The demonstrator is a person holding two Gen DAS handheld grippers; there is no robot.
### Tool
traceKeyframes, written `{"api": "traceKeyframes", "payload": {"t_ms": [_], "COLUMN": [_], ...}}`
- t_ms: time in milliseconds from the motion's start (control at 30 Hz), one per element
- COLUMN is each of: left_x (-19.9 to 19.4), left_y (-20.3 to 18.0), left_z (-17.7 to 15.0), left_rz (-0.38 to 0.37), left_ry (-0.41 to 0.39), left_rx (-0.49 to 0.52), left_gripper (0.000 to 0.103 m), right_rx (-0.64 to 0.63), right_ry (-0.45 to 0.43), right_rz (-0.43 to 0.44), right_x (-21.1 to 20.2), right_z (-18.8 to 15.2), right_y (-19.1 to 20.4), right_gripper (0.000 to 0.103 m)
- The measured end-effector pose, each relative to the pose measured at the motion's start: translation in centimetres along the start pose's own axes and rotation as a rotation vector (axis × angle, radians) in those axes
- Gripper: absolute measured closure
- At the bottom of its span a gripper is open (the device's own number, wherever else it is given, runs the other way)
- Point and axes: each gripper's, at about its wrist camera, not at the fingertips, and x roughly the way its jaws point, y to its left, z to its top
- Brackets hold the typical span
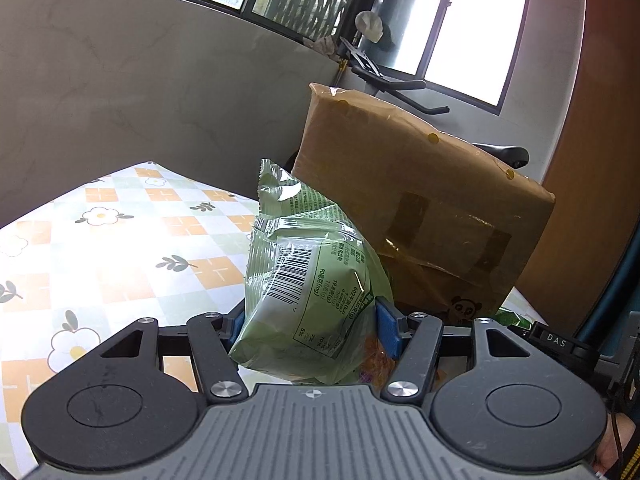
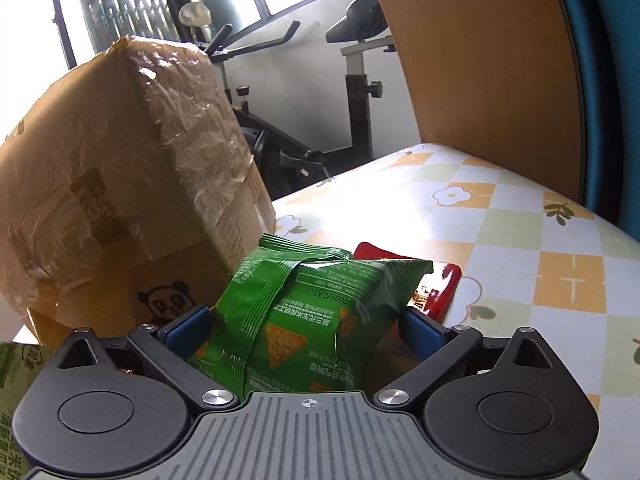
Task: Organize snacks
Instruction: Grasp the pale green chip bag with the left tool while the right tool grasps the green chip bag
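Note:
In the left wrist view, my left gripper (image 1: 311,322) is shut on a pale green snack bag (image 1: 308,280) with a barcode, and its blue pads press both sides. The bag stands up in front of a tape-wrapped cardboard box (image 1: 420,208). In the right wrist view, my right gripper (image 2: 304,330) stands open wide, with a dark green corn chip bag (image 2: 316,312) lying between its blue pads beside the box (image 2: 120,160). A red snack packet (image 2: 440,288) lies partly under the chip bag. A corner of the pale green bag (image 2: 16,380) shows at the lower left.
Everything sits on a table with a flowered check cloth (image 1: 100,240) (image 2: 500,220). A grey wall panel (image 1: 140,80) runs behind the table. An exercise bike (image 2: 356,100) stands beyond the table's far edge, and a wooden board (image 2: 480,60) rises at the right.

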Motion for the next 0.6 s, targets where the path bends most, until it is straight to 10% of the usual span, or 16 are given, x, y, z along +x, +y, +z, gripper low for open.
{"api": "traceKeyframes", "payload": {"t_ms": [600], "left_x": [0.2], "left_y": [0.2], "left_z": [-0.5], "left_rz": [0.003], "left_ry": [0.002], "left_rx": [-0.018], "left_gripper": [0.038], "right_rx": [0.102], "right_ry": [-0.015], "right_rz": [0.136], "right_x": [-0.8], "right_z": [-0.5], "right_y": [-2.4], "right_gripper": [0.030]}}
